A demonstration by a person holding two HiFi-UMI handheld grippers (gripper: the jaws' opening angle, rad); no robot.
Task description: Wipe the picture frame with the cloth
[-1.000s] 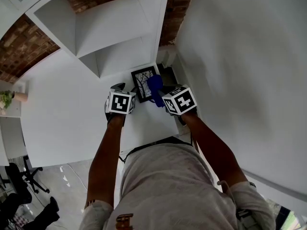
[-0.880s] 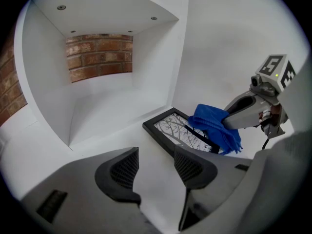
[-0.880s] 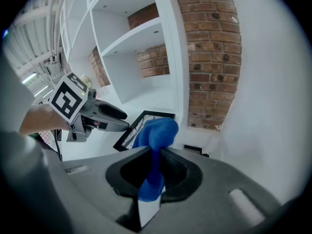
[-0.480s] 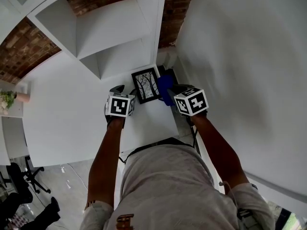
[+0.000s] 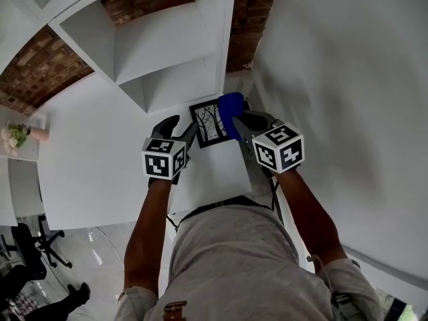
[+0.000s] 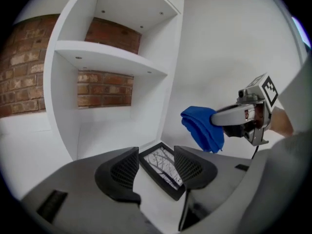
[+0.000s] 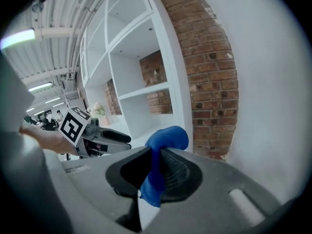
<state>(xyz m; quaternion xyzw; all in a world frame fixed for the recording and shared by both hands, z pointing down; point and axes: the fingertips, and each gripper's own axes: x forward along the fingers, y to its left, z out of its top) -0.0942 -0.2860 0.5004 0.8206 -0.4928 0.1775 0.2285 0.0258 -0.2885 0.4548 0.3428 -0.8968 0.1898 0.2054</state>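
Note:
A black picture frame (image 5: 208, 122) with a tree drawing lies flat on the white table (image 5: 214, 172). In the left gripper view the picture frame (image 6: 165, 168) shows between and beyond the jaws of my left gripper (image 6: 156, 167), which stands open just short of it. In the head view the left gripper (image 5: 179, 131) sits at the frame's left edge. My right gripper (image 7: 155, 172) is shut on a bunched blue cloth (image 7: 162, 147). The blue cloth (image 5: 231, 105) hangs over the frame's right side, lifted off it, as the cloth (image 6: 202, 128) shows in the left gripper view.
A white shelf unit (image 5: 160, 45) backed by a brick wall (image 5: 40, 65) stands right behind the frame. A plain white wall (image 5: 348, 79) closes in on the right. A small plant (image 5: 17, 136) sits far left.
The right gripper has carried the cloth off the frame's face to its right side and raised it. The left gripper has moved forward to the frame's left edge.

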